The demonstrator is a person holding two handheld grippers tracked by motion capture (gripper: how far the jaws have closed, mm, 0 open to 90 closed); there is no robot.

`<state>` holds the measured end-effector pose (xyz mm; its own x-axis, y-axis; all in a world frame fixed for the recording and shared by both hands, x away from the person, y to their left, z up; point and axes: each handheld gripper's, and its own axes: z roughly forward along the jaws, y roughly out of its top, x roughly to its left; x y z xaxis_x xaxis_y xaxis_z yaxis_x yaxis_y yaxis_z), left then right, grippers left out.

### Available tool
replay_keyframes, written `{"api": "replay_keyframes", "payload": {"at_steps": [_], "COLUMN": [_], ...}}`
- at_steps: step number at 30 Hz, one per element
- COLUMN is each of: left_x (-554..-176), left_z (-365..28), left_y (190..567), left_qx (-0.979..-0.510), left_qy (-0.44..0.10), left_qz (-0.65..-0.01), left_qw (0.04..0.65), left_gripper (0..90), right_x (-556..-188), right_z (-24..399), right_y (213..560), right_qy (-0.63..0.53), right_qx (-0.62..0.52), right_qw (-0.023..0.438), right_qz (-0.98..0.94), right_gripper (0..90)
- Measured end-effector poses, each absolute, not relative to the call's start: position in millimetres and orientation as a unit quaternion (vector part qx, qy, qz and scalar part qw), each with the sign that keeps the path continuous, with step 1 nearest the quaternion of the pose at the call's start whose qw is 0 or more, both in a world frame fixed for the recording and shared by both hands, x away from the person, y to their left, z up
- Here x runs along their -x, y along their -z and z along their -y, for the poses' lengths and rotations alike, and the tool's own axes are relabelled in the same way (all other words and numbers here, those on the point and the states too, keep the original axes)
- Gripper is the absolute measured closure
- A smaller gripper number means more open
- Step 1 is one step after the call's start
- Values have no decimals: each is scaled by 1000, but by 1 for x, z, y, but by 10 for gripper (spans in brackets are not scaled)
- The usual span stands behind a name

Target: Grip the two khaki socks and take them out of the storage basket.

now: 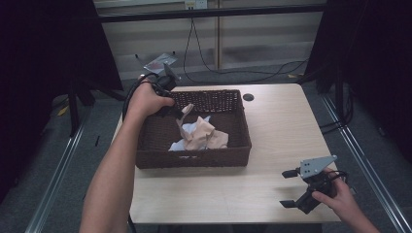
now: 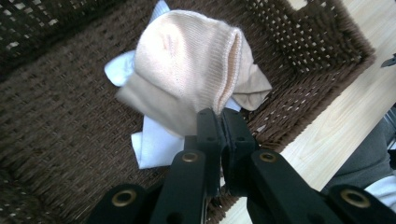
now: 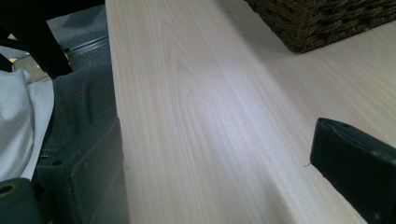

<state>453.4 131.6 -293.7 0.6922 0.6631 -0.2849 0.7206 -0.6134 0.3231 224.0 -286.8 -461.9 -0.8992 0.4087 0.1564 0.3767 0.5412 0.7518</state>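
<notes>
One beige sock [image 2: 187,70] pinched in left gripper [image 2: 220,122]

Left forearm [image 1: 114,179] extends from the bottom edge up and forward, bare to the wrist; left hand [image 1: 145,101] wraps the left gripper [image 1: 180,114], held raised; its jaws are pressed together, pinching fabric at the tips, seen close in the left gripper view [image 2: 219,122]. Right hand [image 1: 338,196] sits low at the near right corner, gripping the right gripper [image 1: 290,188]; its jaws stand wide apart with nothing between them, pointing left.
</notes>
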Motion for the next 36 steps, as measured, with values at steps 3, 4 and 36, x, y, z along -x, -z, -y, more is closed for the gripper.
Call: {"api": "replay_keyframes", "payload": {"at_steps": [3, 4, 36], "left_x": [-451, -451, -417], "left_z": [-129, -129, -98], "left_y": [278, 278, 227], "left_qx": [-895, -895, -920], "left_qy": [65, 65, 93], "left_qz": [-383, -383, -302], "left_qw": [218, 218, 231], "left_gripper": [873, 873, 871], "right_x": [-224, -224, -224], "right_z": [287, 287, 287], "right_y": [462, 462, 462], "right_qy": [-423, -423, -423], "right_qx": [-223, -223, -222], "right_qw": [17, 17, 17], "right_qz": [-878, -878, -878], "right_gripper": [24, 24, 24]}}
